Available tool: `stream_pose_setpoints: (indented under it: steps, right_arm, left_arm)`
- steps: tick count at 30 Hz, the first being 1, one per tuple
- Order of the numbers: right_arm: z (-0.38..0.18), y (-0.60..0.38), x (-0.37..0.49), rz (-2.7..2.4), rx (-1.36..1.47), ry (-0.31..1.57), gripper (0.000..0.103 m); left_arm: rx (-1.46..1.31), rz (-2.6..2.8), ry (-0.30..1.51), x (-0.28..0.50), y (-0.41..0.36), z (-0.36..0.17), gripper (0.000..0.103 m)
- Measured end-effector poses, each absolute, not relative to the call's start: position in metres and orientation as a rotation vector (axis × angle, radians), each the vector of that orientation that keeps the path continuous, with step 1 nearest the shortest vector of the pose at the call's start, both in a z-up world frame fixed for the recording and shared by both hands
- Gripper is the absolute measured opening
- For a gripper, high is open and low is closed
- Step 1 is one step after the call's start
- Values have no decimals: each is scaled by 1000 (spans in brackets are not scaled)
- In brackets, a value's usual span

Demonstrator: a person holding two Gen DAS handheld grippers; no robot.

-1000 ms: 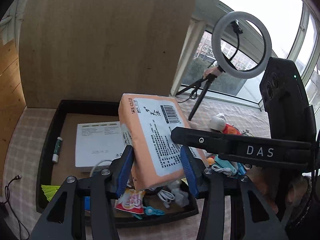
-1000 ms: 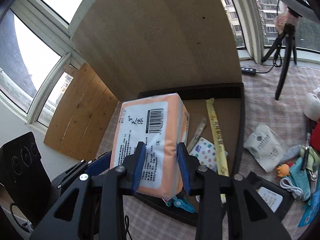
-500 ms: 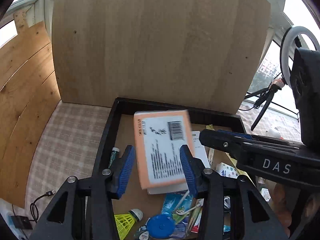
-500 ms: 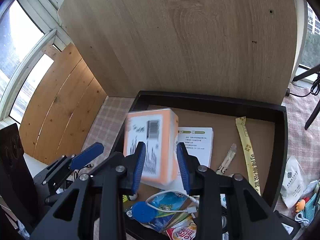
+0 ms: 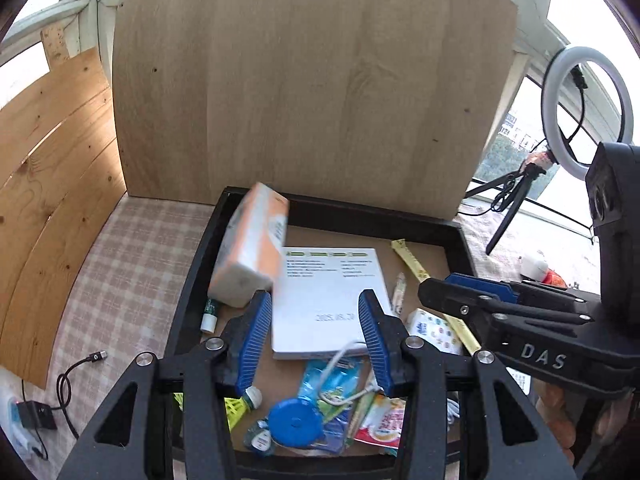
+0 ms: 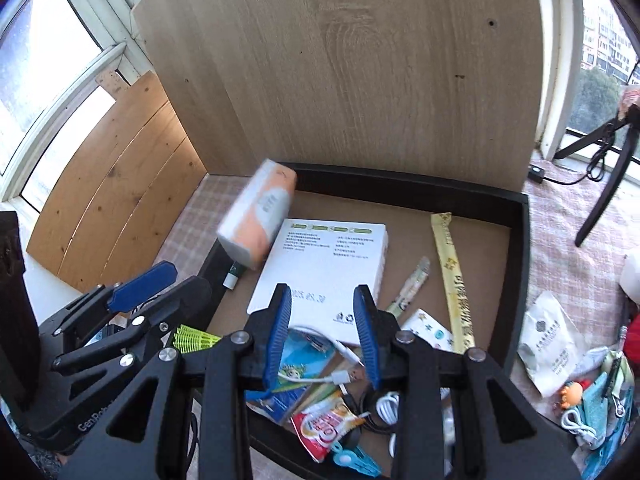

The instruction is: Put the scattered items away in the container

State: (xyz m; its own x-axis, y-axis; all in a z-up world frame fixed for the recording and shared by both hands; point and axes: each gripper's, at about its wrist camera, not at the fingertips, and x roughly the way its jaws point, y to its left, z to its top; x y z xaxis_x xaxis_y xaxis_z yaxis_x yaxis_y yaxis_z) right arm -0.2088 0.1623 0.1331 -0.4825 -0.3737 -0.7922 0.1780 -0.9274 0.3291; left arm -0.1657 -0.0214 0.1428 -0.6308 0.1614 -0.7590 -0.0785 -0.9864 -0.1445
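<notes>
The orange and white tissue pack [image 5: 252, 248] [image 6: 260, 216] is blurred and tilted at the far-left corner of the black tray [image 5: 360, 210] [image 6: 400, 182], leaning over a white booklet [image 5: 328, 300] [image 6: 332, 256]. My left gripper [image 5: 314, 308] is open above the booklet's near edge with nothing between its blue pads. My right gripper [image 6: 322, 300] is open too, over the same booklet, and holds nothing. The two grippers hang side by side above the tray's near half. Whether the pack rests or is still falling I cannot tell.
The tray also holds a yellow sachet [image 6: 452, 276], a blue tape measure [image 5: 296, 424], a white cable [image 6: 340, 376], a snack packet [image 6: 328, 420] and a yellow shuttlecock [image 6: 192, 338]. A wooden board [image 5: 312, 80] stands behind it. A white pouch [image 6: 548, 340] and small items lie on the checked cloth at right.
The tissue pack, held between both grippers a second ago, has left them and dropped to the tray's far-left corner. Both grippers swung over the tray and tipped downward.
</notes>
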Motion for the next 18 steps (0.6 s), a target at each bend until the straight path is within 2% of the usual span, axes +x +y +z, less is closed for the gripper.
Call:
stream_pose_setpoints:
  steps: [9, 18]
  right_arm:
    - [158, 200, -160, -2504, 1298, -283, 33]
    - [173, 255, -107, -2586, 1261, -333, 33]
  left_arm:
    - [-1153, 2708, -130, -116, 20, 184, 47]
    - [-1100, 2682, -82, -81, 69, 201, 64]
